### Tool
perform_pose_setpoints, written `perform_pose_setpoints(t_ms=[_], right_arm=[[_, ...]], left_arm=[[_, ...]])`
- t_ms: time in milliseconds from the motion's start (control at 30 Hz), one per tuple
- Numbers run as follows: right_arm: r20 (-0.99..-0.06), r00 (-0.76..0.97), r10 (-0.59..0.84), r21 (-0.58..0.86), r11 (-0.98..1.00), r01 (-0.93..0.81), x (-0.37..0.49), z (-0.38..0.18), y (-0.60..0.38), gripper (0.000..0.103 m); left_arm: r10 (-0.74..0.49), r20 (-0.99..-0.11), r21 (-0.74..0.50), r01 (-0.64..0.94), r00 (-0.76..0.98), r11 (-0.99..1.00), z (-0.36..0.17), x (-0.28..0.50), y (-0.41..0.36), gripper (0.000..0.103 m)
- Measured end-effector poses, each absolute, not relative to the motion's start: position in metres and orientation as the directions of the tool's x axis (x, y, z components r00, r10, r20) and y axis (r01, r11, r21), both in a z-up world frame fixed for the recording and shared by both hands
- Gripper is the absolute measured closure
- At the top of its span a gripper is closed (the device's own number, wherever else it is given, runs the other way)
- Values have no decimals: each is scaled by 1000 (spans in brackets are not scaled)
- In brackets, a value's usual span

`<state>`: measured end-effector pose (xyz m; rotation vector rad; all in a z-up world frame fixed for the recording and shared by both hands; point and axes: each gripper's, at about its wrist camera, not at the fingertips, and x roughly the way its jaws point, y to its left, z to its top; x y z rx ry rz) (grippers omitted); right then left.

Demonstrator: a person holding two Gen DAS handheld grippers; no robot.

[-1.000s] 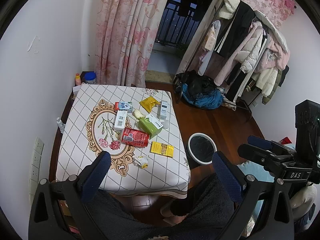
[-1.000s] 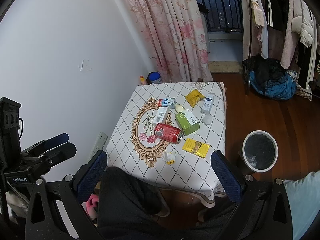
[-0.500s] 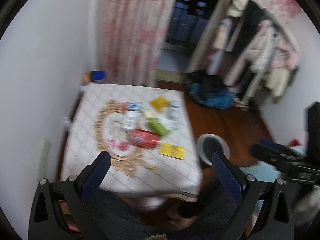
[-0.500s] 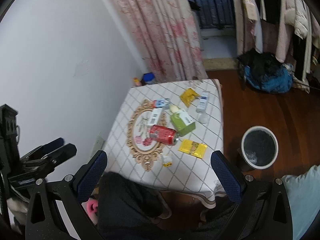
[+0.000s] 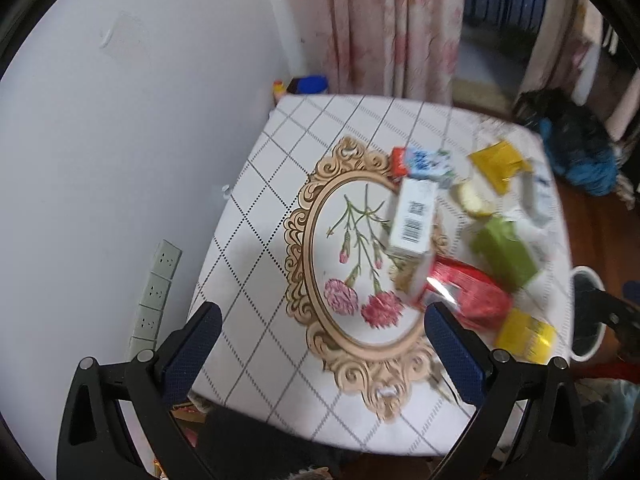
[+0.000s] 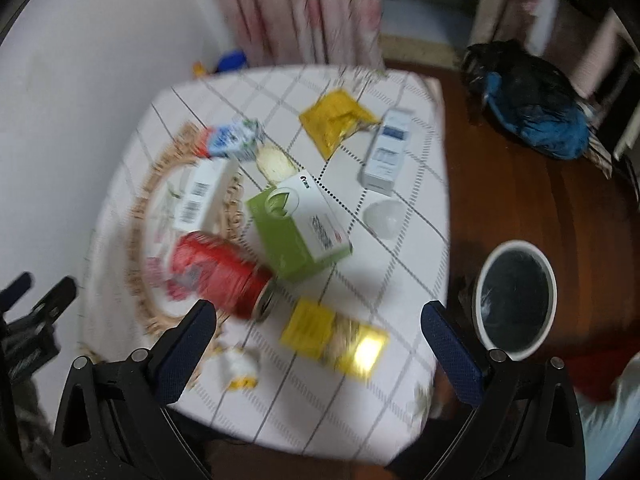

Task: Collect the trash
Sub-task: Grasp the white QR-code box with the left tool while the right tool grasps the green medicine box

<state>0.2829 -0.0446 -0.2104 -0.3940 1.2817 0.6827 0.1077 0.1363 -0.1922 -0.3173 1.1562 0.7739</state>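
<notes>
Trash (image 6: 224, 276) litters the table (image 6: 384, 412); both grippers' jaws gape empty.

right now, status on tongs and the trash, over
Left tongs open, empty, over the table's near edge. Right tongs open, empty, above the flat yellow packet. Red crushed drink can lies beside it. White round bin on floor, nothing in the way.

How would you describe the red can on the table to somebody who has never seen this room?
Find the table with the white diamond-check cloth, beside the round bin on the floor. Near its middle a red can lies on its side, against a green box. It is the only round, red thing; its neighbours are flat packets and boxes.
</notes>
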Motion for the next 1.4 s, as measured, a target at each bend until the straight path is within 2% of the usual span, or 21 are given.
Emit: perform_pose_setpoints(t_ms=[333,367,400,433,633,800,867,900,967,1000,1033,1400], right_arm=[[-999,-15,35,34,644,-764,318,-304,54,2],[-999,-25,33,41,653,-757,320,-309,54,7],[-999,-22,33,39,684,-729,324,-312,51,17],[-998,-28,55,59,713,-699,329,-312,47,19],[-972,-81,221,235,901,-363,368,-309,0,18],[-974,-103,203,227,904,-362,371,-313,-7,17],[-977,-101,187,212,896,-390,368,-309,-6,17],[-979,-100,179,204,890,-408,366,-310,-4,17],[-981,-107,161,192,879,-436,367,-307,-7,17],[-982,-111,150,184,871,-456,365,-307,-4,17],[-984,-110,138,174,861,-478,363,-308,0,17],[-993,-120,6,78,793,-604,344,-334,31,17]], left_arm=[[321,-941,165,-684,106,710,-249,162,176,0],[314,-944,163,-684,102,711,-253,166,180,0],[304,-947,156,-683,101,713,-257,171,183,0],[293,-951,149,-682,101,717,-259,175,186,0],[186,-975,68,-636,121,769,-278,214,192,0],[56,-991,-22,-572,119,820,-307,251,190,0],[48,-992,-22,-546,114,838,-315,261,187,5],[52,-992,-16,-533,112,846,-319,266,185,11],[57,-993,-7,-516,107,856,-324,271,183,30],[57,-993,-3,-510,101,860,-326,272,183,49],[57,-994,0,-509,97,861,-327,273,183,58],[122,-987,36,-599,104,800,-321,228,203,59]])
